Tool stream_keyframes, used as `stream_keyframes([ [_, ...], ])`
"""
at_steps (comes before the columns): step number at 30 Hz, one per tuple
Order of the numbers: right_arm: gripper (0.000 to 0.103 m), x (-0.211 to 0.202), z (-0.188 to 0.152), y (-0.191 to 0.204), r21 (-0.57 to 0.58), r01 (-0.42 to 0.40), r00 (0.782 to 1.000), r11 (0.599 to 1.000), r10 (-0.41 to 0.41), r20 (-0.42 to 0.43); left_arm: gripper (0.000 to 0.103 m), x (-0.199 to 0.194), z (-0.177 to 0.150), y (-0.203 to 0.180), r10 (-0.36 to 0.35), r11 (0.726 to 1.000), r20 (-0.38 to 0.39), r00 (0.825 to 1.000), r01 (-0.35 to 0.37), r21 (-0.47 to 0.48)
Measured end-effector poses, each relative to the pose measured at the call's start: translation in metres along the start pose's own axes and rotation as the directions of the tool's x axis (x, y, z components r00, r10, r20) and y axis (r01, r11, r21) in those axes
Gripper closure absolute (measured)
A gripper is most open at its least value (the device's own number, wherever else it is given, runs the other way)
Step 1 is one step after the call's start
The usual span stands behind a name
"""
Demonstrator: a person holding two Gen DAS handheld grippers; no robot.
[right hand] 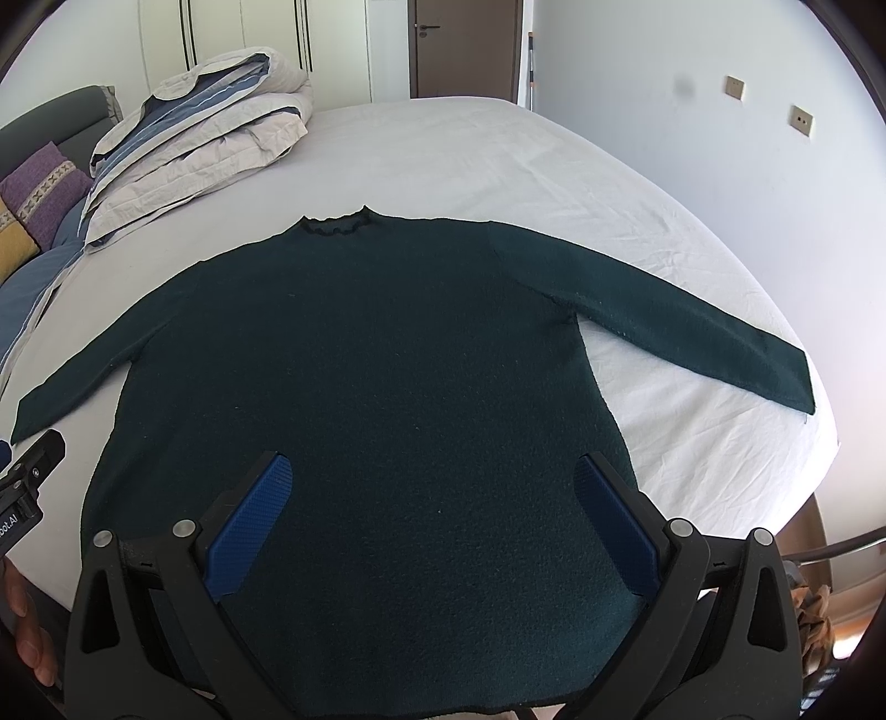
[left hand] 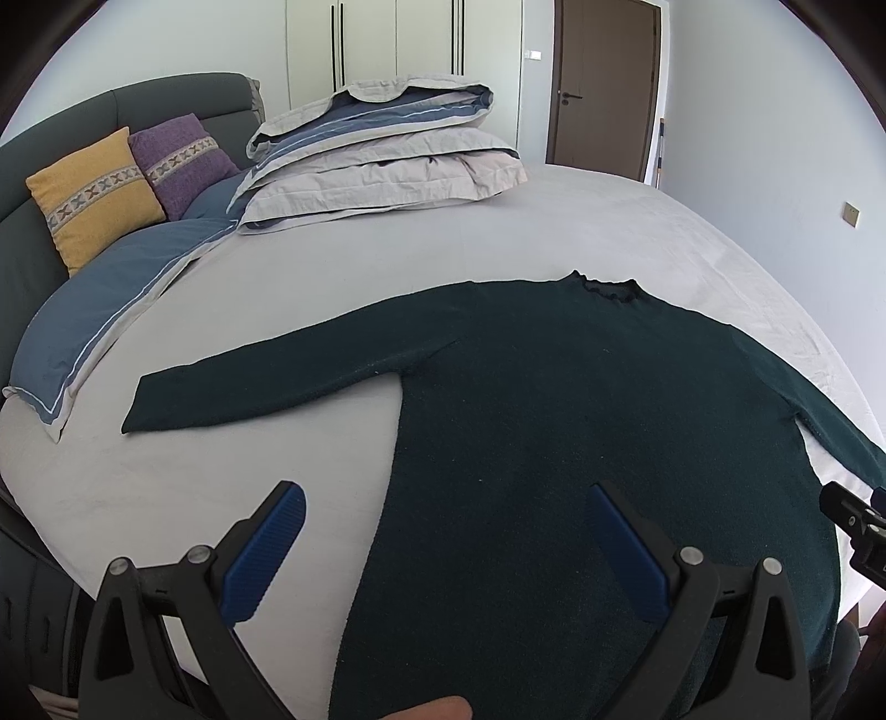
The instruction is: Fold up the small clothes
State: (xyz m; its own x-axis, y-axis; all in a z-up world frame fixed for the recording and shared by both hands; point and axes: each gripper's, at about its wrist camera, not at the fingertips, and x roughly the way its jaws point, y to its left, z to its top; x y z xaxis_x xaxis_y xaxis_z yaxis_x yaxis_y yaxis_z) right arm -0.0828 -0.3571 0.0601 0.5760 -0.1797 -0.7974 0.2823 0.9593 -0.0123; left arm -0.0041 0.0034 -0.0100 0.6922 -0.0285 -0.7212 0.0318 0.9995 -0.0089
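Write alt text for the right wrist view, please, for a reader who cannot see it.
A dark green sweater lies flat on a white bed, both sleeves spread out, collar away from the camera. The open right gripper hovers above its lower part, holding nothing. Folded bedding sits far left.

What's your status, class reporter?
Left gripper and right gripper open, empty. Sweater flat on bed, sleeves spread, unfolded. Nothing on it.

Home bedroom: bed [right hand: 443, 144] (padded headboard [left hand: 166, 99]), wardrobe [left hand: 398, 39].
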Motion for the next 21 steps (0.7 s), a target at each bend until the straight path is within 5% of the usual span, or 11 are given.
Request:
stream_keyframes([
  [10, 0.000, 0.011, 0.010, -0.036, 0.104, -0.078, 0.997, 0.992, 0.078, 0.011, 0.000, 0.013, 0.002, -0.010, -0.141, 0.990, -0.038, 0.989, 0.140, -0.023],
  [14, 0.000, 0.016, 0.018, -0.106, 0.259, -0.116, 0.993, 0.959, 0.102, 0.068, 0.000, 0.027, 0.007, -0.008, -0.292, 0.953, -0.049, 0.955, 0.286, -0.103],
  [17, 0.000, 0.025, 0.016, -0.182, 0.425, -0.129, 0.991, 0.896, 0.098, 0.094, 0.000, 0.038, 0.013, -0.011, -0.336, 0.933, -0.039, 0.941, 0.328, -0.146],
  [21, 0.000, 0.042, -0.006, -0.307, 0.672, -0.126, 0.989, 0.729, 0.042, 0.140, 0.000, 0.048, 0.019, -0.025, -0.331, 0.940, -0.079, 0.940, 0.320, -0.121],
])
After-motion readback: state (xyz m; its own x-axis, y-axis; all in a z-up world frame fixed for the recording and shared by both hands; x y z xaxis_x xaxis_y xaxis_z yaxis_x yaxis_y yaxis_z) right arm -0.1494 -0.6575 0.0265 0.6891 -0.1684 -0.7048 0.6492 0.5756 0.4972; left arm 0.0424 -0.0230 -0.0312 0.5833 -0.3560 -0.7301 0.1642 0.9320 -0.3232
